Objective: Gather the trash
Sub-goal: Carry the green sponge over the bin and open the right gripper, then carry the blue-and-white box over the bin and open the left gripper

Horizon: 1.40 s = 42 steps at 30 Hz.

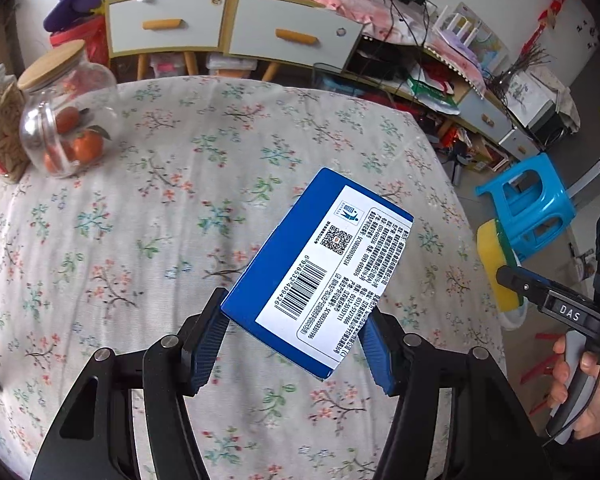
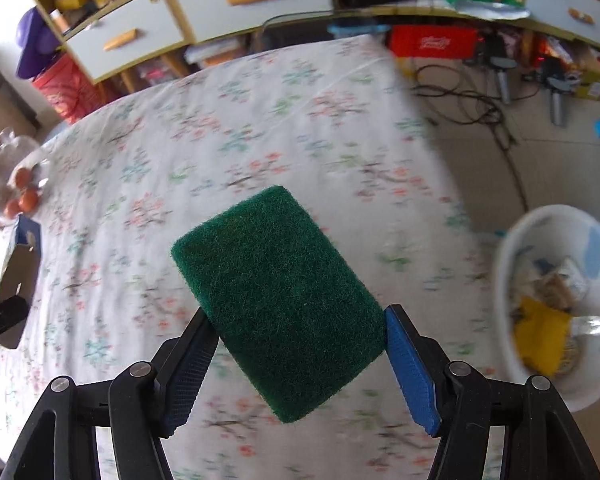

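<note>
Left wrist view: the left gripper clasps a blue box above the floral-clothed desk. The right gripper grasps a green-faced sponge over the desk edge, near a white trash basket on the floor.

Left gripper: black angular linkage arms w/ round silver pivot screws; blue ribbed rubber pads on inner faces of fingers.
Right gripper: same build, black arms, silver screws, blue ribbed pads. Side-on in left wrist view: black body, white "DAS" lettering, grey handle, thin black cable, small green light.
</note>
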### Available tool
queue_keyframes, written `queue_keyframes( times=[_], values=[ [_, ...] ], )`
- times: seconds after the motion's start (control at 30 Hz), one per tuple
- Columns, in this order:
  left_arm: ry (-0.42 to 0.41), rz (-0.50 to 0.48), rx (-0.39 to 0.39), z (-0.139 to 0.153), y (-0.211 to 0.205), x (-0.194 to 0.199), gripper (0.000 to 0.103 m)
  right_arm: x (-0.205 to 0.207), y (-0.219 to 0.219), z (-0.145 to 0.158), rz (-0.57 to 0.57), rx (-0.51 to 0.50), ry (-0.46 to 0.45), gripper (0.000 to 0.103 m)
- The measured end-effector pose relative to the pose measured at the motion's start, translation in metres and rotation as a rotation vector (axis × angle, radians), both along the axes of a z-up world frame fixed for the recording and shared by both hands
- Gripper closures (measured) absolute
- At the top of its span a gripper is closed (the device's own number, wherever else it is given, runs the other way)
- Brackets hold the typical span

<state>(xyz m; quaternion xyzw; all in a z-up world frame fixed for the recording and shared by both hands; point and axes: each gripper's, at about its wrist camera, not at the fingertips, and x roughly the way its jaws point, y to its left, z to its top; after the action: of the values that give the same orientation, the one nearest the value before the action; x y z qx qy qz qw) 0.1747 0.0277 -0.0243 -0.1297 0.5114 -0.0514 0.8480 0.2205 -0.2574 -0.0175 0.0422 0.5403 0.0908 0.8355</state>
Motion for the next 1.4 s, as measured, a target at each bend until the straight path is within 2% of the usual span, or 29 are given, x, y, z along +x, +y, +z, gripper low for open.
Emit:
queue_keyframes(
  times=[0.3, 0.6, 0.73, 0.77, 0.93, 1.23, 1.4],
  values=[
    [0.014, -0.067, -0.026, -0.003, -0.049, 0.012, 0.039, -0.005, -0.091, -0.003, -0.173, -0.030, 0.014, 0.031],
    [0.008, -0.157, -0.015, -0.009, -0.100, 0.017, 0.038, -0.019, -0.175, -0.012, -0.322, -0.046, 0.031, 0.029],
    [-0.001, -0.209, -0.010, -0.012, -0.129, 0.021, 0.038, -0.021, -0.201, -0.016, -0.376, -0.017, 0.040, 0.015],
    [0.000, -0.222, -0.009, -0.012, -0.135, 0.023, 0.038, -0.022, -0.205, -0.017, -0.385, -0.011, 0.042, 0.015],
    [-0.017, -0.308, 0.033, -0.014, -0.182, 0.031, 0.038, -0.030, -0.224, -0.009, -0.401, -0.007, 0.024, 0.014],
    [-0.015, -0.454, 0.040, -0.027, -0.287, 0.052, 0.038, -0.055, -0.270, -0.010, -0.447, 0.005, 0.033, 0.013],
    [-0.027, -0.497, 0.044, -0.030, -0.329, 0.061, 0.038, -0.066, -0.301, -0.014, -0.501, 0.031, 0.041, 0.013]
  ],
)
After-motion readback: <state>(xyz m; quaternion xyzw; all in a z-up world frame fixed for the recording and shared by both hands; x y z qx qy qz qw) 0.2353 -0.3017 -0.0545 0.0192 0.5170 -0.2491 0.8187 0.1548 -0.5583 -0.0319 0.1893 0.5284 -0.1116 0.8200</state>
